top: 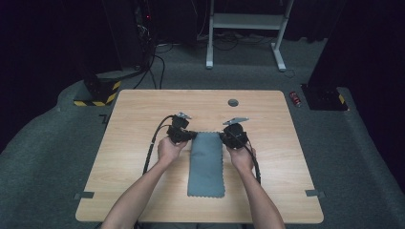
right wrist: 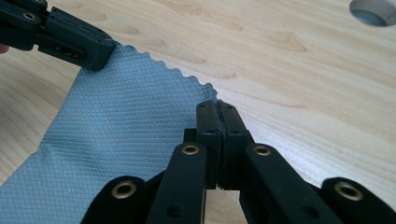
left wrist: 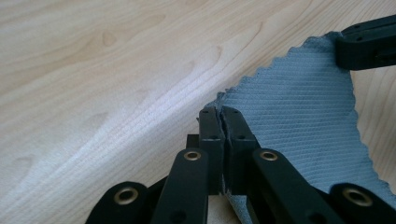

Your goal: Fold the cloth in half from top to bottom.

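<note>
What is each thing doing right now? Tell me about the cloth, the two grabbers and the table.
Grey cloth: folded into a long strip, far corners pinched and lifted, near end flat on the table.
Left gripper: shut on one far corner of the cloth.
Right gripper: shut on the other far corner.
Wooden table: bare around the cloth, round hole near its far edge.

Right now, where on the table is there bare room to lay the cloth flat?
Bare wood lies left of the left gripper and right of the right gripper. The far strip holds a round hole. The middle is crowded by the cloth.
</note>
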{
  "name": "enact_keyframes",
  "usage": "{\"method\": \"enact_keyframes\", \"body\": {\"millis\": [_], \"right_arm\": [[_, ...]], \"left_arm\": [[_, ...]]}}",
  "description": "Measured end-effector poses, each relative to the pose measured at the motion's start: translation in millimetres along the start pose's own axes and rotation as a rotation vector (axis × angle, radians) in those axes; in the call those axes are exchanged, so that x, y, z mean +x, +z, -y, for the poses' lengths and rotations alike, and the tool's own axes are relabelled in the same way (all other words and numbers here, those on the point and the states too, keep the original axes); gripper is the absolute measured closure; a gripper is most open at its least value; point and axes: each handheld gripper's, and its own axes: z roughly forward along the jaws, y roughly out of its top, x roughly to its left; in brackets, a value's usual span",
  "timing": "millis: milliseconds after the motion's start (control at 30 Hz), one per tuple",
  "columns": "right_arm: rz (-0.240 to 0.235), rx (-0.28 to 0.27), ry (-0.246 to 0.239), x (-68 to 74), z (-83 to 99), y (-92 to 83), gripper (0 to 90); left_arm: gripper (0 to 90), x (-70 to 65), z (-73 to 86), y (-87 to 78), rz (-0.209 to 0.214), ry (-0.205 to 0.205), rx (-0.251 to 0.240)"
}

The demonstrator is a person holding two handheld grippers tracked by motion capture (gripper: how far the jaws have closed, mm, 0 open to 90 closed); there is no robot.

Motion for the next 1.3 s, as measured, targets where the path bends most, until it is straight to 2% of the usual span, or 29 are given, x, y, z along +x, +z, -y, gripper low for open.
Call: {"method": "enact_keyframes", "body": {"millis": [267, 333, 533, 567, 733, 1100, 1300], "right_arm": [[0.009, -0.015, -0.014, 0.1, -15.5, -6.0, 89.3], [0.009, -0.023, -0.021, 0.6, -22.0, -6.9, 89.3], [0.018, -0.065, -0.015, -0.9, -37.7, -12.7, 89.4], [0.016, -0.07, -0.013, -0.7, -38.2, -13.7, 89.4], [0.009, -0.07, -0.031, 3.0, -33.0, -14.8, 89.3], [-0.017, -0.062, -0.054, 7.3, -13.4, -14.1, 89.3], [-0.03, -0.065, -0.055, 8.4, -4.2, -15.6, 89.3]], "left_arm": [[88.1, 4.6, -10.1, -11.9, -0.005, 0.002, -0.03], [88.1, 6.8, -16.2, -15.2, -0.019, 0.007, -0.035], [88.0, 8.7, -29.5, -29.8, -0.037, 0.007, -0.088], [88.0, 8.3, -29.1, -31.4, -0.034, 0.003, -0.094], [87.9, 4.7, -20.6, -31.0, -0.04, 0.033, -0.081], [87.7, -2.5, 3.3, -33.5, 0.004, 0.045, -0.087], [87.7, -8.0, 10.6, -35.5, 0.013, 0.069, -0.081]]}}
